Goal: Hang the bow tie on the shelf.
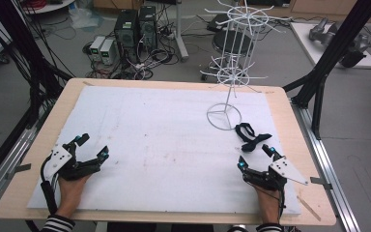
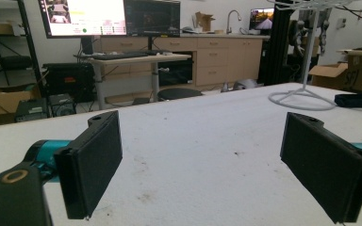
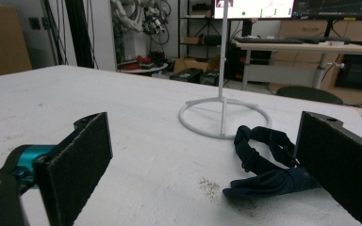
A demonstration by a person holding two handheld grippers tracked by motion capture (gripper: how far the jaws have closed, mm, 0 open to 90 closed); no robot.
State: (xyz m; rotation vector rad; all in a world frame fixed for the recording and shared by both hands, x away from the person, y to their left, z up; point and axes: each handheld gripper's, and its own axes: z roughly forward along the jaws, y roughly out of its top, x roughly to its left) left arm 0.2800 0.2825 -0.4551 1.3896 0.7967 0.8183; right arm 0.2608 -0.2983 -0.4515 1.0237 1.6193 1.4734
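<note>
Two hand-held grippers rest with jaws spread wide at the near edge of a white-covered table.

The left gripper [image 1: 92, 146] sits near the near-left corner, the right gripper [image 1: 254, 155] near the near-right corner, neither grasping anything. Just beyond the right gripper a dark strap [image 1: 249, 136] lies crumpled on the white sheet [image 1: 164, 145], beside the ring base of a white wire rack [image 1: 232, 67] toward the far-right corner. Computers [image 1: 136, 26] and cables sit on the floor beyond.

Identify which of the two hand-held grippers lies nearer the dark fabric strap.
The right gripper: the dark blue fabric strap lies just ahead of its open jaws, beside the white wire rack; the left gripper rests across the table.
</note>
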